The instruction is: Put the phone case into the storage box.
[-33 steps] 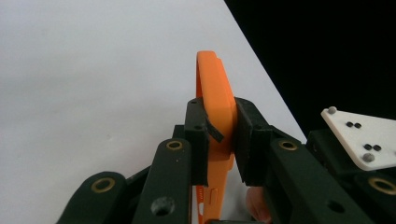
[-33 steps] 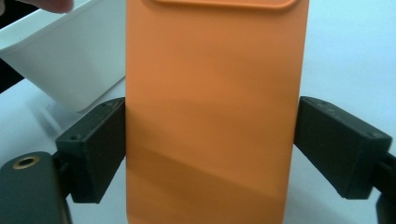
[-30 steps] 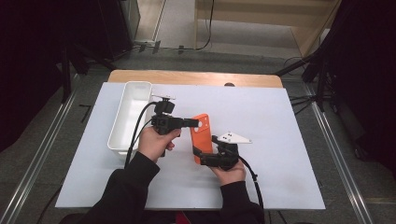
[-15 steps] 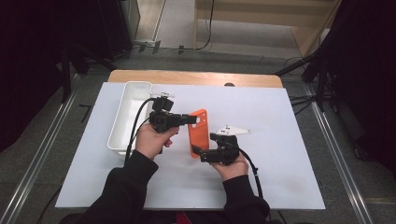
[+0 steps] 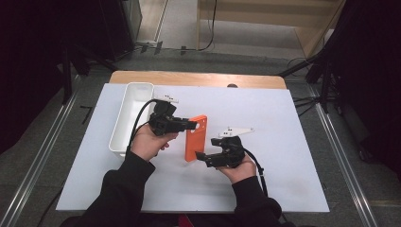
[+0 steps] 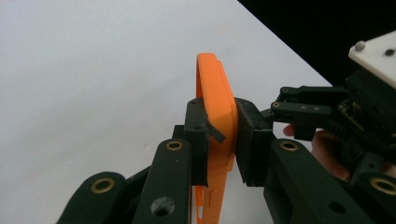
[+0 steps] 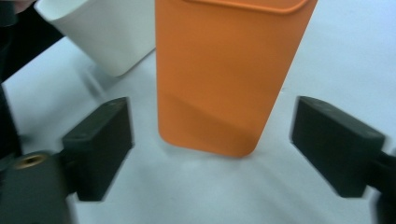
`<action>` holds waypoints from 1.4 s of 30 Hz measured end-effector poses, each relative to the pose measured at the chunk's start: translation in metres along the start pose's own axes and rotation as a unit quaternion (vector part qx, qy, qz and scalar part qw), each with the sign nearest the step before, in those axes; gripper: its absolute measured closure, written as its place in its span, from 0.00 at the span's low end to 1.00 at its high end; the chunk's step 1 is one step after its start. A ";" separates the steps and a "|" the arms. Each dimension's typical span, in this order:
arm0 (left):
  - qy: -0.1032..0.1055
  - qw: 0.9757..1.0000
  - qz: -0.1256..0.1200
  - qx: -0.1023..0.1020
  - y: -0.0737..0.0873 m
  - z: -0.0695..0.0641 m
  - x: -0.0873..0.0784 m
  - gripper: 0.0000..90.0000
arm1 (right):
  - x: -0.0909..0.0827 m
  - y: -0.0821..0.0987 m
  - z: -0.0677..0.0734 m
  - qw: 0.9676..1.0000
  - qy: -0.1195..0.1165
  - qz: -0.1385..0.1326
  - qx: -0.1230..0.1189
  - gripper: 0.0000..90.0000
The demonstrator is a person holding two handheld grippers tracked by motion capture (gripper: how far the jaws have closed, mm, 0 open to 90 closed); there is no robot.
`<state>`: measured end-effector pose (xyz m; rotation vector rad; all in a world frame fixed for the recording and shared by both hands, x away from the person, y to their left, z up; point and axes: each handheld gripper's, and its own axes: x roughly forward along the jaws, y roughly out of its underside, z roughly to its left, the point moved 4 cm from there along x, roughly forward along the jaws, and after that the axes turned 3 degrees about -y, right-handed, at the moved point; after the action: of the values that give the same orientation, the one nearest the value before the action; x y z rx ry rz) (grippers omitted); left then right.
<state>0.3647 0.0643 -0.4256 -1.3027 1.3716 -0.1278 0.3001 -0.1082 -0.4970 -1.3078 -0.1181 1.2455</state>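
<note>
The orange phone case [image 5: 196, 138] is sitting near the middle of the white table [image 5: 293, 179], well in from every edge, its long side running from the near edge toward the far edge. It is a thin, flat rectangular shell with rounded corners and a raised rim. It is tilting, its far end lifted clear and its near end resting low.
</note>
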 end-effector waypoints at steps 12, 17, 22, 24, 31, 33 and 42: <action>0.015 0.999 0.008 0.046 0.004 -0.003 -0.004 0.85 | -0.015 -0.005 -0.011 0.999 0.010 0.030 -0.030 0.15; 0.031 0.998 0.011 0.059 0.005 -0.003 -0.009 0.85 | -0.026 -0.009 -0.014 0.999 -0.005 0.034 -0.038 0.15; 0.042 0.997 0.014 0.068 0.006 -0.003 -0.011 0.85 | -0.035 -0.014 -0.016 0.998 -0.019 0.034 -0.046 0.16; 0.050 0.996 0.015 0.068 0.006 -0.004 -0.012 0.85 | -0.036 -0.016 -0.017 0.998 -0.029 0.036 -0.050 0.16; 0.073 0.994 0.020 0.074 0.006 -0.007 -0.016 0.85 | -0.043 -0.021 -0.020 0.996 -0.045 0.045 -0.065 0.23; 0.079 0.994 0.022 0.076 0.006 -0.008 -0.017 0.85 | -0.045 -0.023 -0.021 0.996 -0.050 0.041 -0.066 0.24; 0.096 0.991 0.029 0.091 0.007 -0.010 -0.020 0.85 | -0.051 -0.029 -0.020 0.993 -0.068 0.055 -0.080 0.24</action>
<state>0.3470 0.0754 -0.4150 -1.1178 1.5223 -0.3386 0.3105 -0.1519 -0.4537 -1.3809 -0.2501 1.4438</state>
